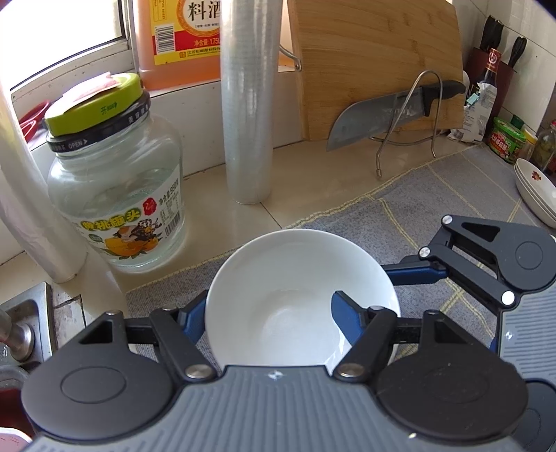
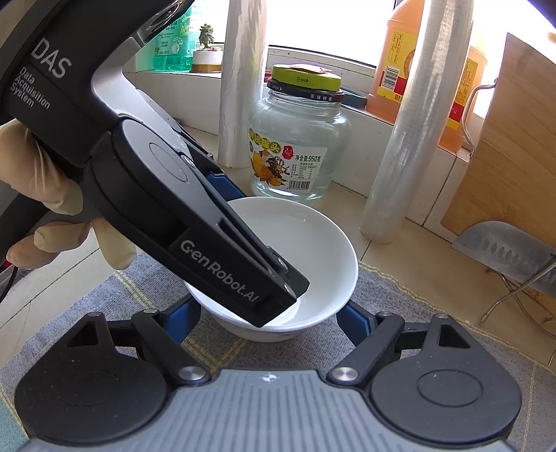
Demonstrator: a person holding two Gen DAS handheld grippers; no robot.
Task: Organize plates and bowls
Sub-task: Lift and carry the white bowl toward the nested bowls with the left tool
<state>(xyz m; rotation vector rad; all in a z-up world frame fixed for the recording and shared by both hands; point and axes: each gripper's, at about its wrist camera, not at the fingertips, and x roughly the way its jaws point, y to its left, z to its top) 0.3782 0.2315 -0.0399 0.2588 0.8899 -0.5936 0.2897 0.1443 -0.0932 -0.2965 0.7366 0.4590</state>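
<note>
Bowl (image 2: pixel 312 250), right fingers (image 2: pixel 354 321) clamping it, left fingers (image 1: pixel 347 320) apart astride rim, plates (image 1: pixel 535 189) left-view only

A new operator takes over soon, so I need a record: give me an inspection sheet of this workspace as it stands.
Surface: grey mat on a pale counter.
Job's things: white bowl on the mat, empty; plates stacked further right.
Clutter: jar, film roll, knife on a wire rack, cutting board, orange bottle.
Grippers: left gripper straddles the bowl's rim, grip unclear; right gripper presses the bowl's sides.
Cables: thin dark cable below the gloved hand.
Surroundings: window behind the counter.
</note>
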